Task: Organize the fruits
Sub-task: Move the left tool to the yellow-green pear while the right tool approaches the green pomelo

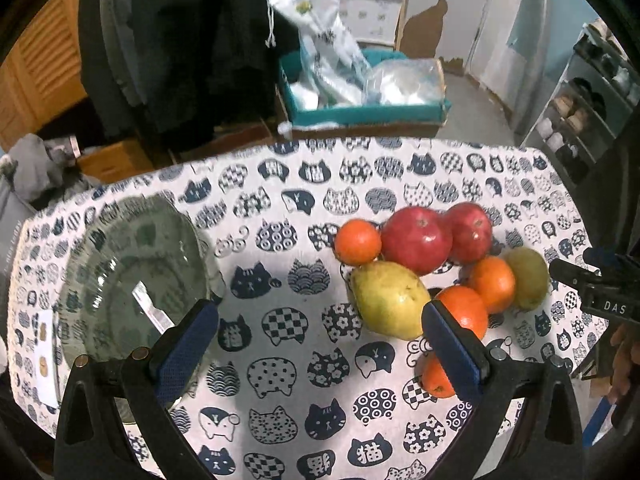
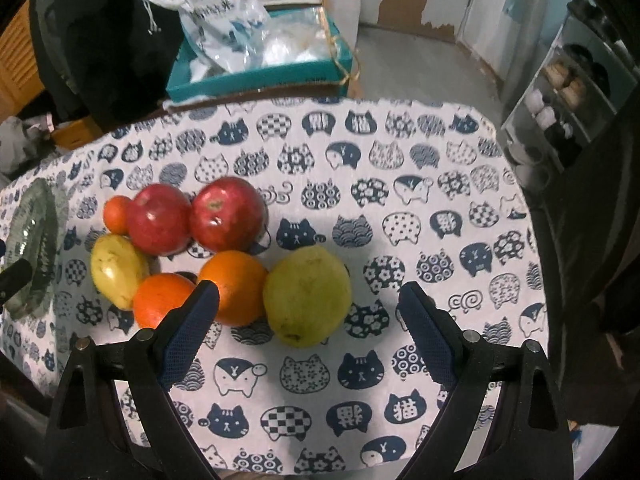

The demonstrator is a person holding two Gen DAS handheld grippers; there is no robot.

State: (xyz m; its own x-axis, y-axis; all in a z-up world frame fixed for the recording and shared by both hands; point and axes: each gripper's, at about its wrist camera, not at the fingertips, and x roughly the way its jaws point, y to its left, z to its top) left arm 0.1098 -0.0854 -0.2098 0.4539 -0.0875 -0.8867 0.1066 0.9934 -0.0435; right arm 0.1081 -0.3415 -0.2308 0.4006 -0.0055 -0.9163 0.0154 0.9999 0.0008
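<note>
A worktop (image 2: 460, 148) covered with a white cloth printed in navy cat faces carries a cluster of fruit and a clear glass bowl (image 1: 132, 264). The bowl holds no fruit and sits well apart from the cluster, at the far left of the cloth as the left wrist camera sees it; only its edge shows in the right wrist view.

The cluster is built around two red apples (image 2: 196, 216) that sit side by side and touch. A small tangerine (image 2: 116, 214) rests against the left apple, away from the bowl's far rim. In front of the apples lie a yellow-green pear (image 2: 116, 270) on the bowl side, then two oranges (image 2: 200, 296) next to each other, then a large green pear (image 2: 308, 296) on the side farthest from the bowl. In the left wrist view one more orange (image 1: 436, 376) lies nearer the camera than the rest, partly hidden behind a finger.

The left gripper (image 1: 320, 340) hovers above the cloth between the bowl and the fruit, its fingers spread wide and holding nothing. The right gripper (image 2: 310, 320) hangs over the near side of the cluster, fingers likewise spread and empty, with the green pear and one orange lying between them in the view.

Beyond the worktop, behind the apples, a teal box (image 2: 256, 76) holds plastic bags.
</note>
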